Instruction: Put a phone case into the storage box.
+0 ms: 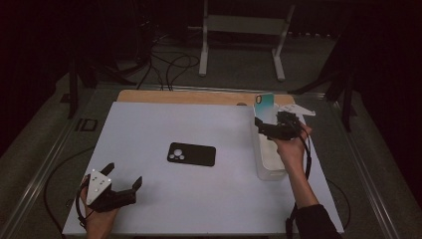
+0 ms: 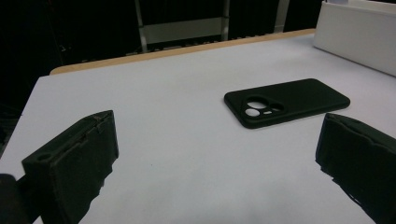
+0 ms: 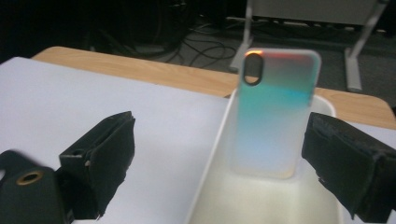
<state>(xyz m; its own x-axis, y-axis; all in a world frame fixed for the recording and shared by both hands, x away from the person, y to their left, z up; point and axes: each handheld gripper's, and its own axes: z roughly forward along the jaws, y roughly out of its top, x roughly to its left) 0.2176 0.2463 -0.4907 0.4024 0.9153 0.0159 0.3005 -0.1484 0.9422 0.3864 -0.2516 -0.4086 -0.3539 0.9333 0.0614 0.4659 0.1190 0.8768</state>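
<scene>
A black phone case (image 1: 191, 154) (image 2: 286, 101) lies flat in the middle of the white table top, camera cutouts facing up. An iridescent teal-to-orange phone case (image 1: 265, 105) (image 3: 275, 116) stands upright at the far end of a white bin (image 1: 271, 172) (image 3: 210, 154). My right gripper (image 1: 268, 124) (image 3: 219, 140) hovers over the bin, open, its jaws spread wide short of the standing case and touching nothing. My left gripper (image 1: 123, 175) (image 2: 219, 154) rests near the front left of the table, open and empty, pointing toward the black case.
The white bin (image 2: 355, 37) runs along the table's right side. A wooden strip (image 1: 199, 96) edges the far side of the table. Cables and a metal stand (image 1: 244, 30) sit on the floor beyond. Metal rails (image 1: 45, 164) flank the table.
</scene>
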